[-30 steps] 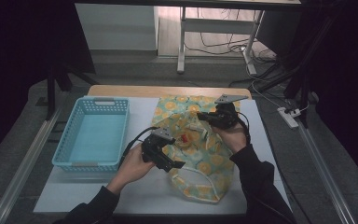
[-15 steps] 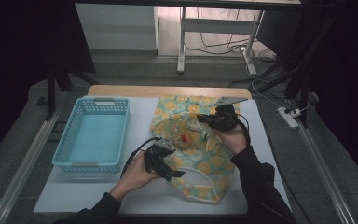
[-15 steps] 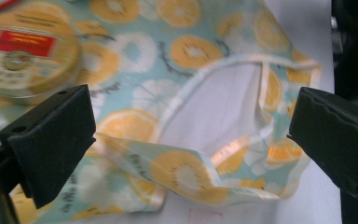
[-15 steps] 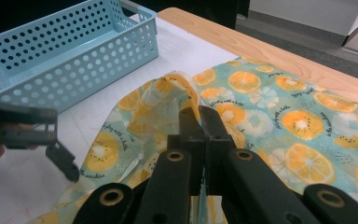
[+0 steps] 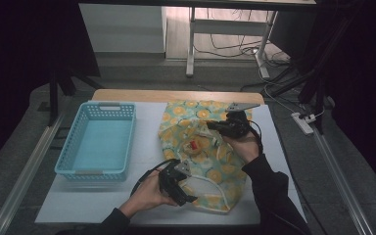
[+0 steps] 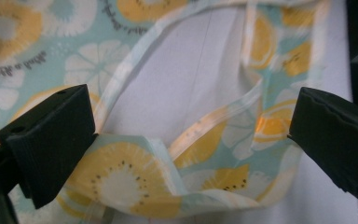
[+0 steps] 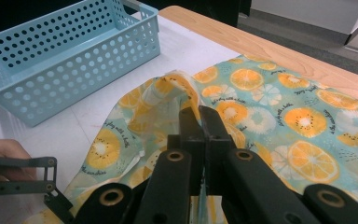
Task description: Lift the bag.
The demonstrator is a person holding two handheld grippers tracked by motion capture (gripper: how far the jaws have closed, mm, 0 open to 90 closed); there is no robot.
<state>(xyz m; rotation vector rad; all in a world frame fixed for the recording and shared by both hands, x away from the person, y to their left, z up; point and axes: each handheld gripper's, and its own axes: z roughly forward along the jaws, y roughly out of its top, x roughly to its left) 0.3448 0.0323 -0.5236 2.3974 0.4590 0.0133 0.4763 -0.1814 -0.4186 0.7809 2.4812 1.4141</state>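
Two grippers are engaged: the right gripper [image 7: 199, 122] is clenched on a raised fold of the fruit-print cloth [image 5: 200, 147], while the left gripper [image 6: 186, 140] is spread wide around its white-trimmed edge at six o'clock. Folding seems barely begun; the blue basket [image 5: 98, 139], at nine o'clock, is unfilled.

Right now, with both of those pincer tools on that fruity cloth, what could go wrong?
The left gripper stands open over a folded hem of the fruit-print cloth; closing could catch two layers. The right gripper is shut on a raised fold, so tugging may drag the cloth toward the blue basket.
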